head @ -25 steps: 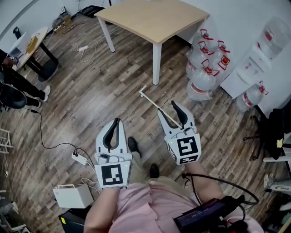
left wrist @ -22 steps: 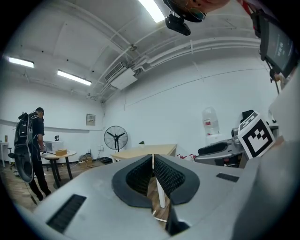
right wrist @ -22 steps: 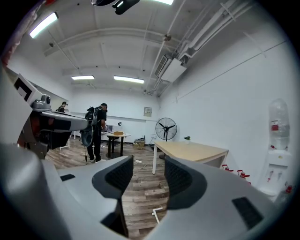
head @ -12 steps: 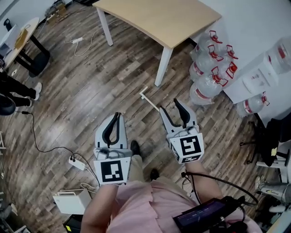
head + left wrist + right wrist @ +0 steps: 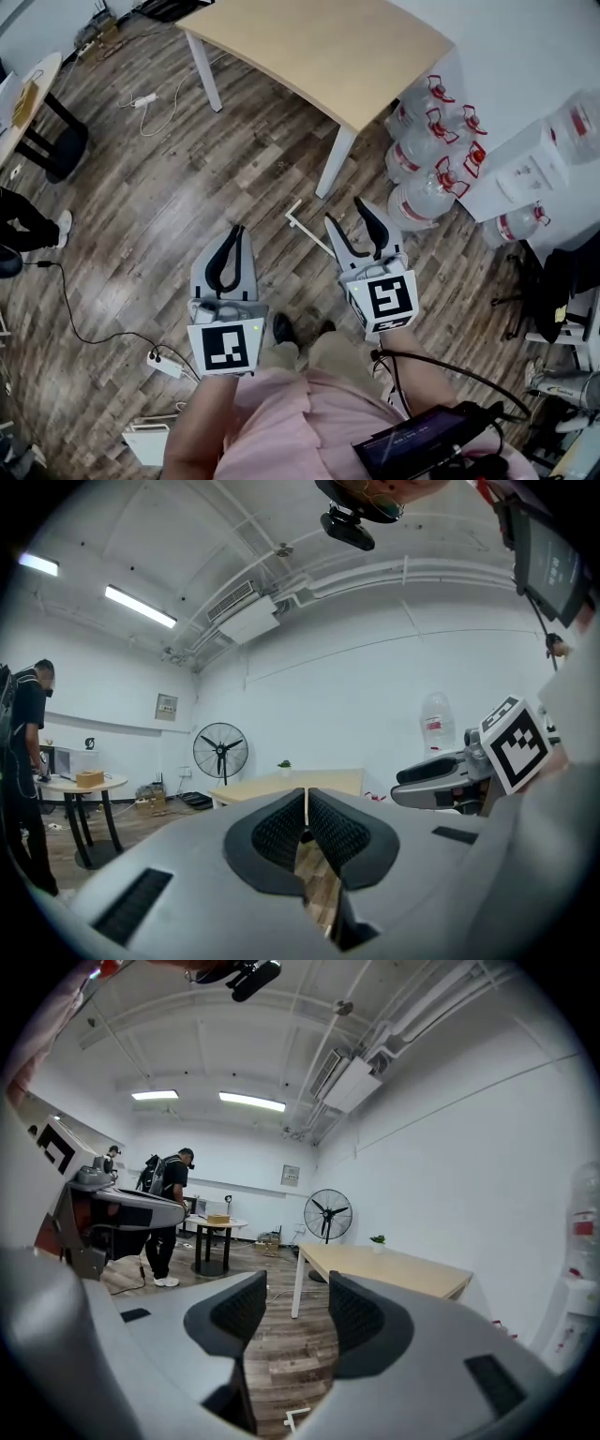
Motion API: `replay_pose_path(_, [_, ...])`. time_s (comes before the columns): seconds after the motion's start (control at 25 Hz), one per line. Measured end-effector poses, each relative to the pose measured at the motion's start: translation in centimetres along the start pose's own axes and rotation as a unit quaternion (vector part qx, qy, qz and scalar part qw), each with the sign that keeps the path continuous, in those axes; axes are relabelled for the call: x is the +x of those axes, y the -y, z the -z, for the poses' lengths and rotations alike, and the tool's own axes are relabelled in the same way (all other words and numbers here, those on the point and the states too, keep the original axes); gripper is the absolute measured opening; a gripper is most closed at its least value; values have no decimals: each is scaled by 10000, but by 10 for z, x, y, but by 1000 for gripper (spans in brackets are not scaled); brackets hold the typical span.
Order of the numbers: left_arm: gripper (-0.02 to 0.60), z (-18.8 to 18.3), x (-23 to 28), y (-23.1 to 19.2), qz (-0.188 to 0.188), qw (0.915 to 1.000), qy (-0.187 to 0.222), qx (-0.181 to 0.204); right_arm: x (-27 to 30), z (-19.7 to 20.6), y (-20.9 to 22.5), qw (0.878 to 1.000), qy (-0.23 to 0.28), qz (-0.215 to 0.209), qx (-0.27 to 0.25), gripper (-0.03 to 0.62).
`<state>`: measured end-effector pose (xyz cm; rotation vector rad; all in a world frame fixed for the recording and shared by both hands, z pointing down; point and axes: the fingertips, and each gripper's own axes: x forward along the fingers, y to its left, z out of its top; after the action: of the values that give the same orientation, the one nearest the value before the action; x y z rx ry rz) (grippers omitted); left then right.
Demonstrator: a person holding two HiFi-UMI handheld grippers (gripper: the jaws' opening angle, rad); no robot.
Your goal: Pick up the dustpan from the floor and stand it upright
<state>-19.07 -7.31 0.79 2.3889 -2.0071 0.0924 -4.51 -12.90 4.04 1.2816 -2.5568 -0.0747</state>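
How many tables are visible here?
2: a large wooden table ahead, and a round table at the far left edge, partly cropped. More may lie out of view.

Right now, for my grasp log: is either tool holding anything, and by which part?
Nothing is held: the left tool is shut empty, the right tool open and empty.

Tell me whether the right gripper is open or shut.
Open: on the right gripper, the dark ridged fingers stand apart, brown wooden floor showing between them, nothing held.
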Motion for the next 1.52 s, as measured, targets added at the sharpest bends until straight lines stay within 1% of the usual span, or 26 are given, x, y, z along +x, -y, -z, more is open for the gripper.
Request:
replay_pose_path(0.12, [20, 5, 20, -8, 13, 9999, -102, 21, 17, 6, 9, 10000, -75, -14, 23, 207])
replay_pose_path(0.28, [20, 20, 53, -15, -2, 9999, -162, 6, 47, 28, 20, 9996, -232, -164, 33, 207])
replay_pose_path(0.56, [18, 74, 99, -16, 25, 9979, -636, -71, 91, 88, 29, 9944, -804, -686, -5, 206])
replay_pose_path(0.72, [18, 113, 120, -17, 26, 9965, -811, -185, 116, 135, 28, 9898, -1092, -915, -38, 202])
replay_pose_path(0.88, [18, 157, 136, -14, -14, 9950, -978, -198, 139, 186, 28, 9846, -1357, -1101, -82, 202])
replay_pose_path(1.2, [18, 246, 155, -13, -70, 9910, -1282, -371, 168, 293, 18, 9710, -1892, -1448, -222, 201])
replay_pose_path(1.36, [18, 284, 159, -14, -92, 9890, -1422, -392, 181, 345, 11, 9649, -2097, -1561, -239, 201])
replay_pose_path(1.52, [18, 318, 164, -15, -67, 9877, -1524, -351, 194, 385, 9, 9609, -2251, -1598, -221, 198])
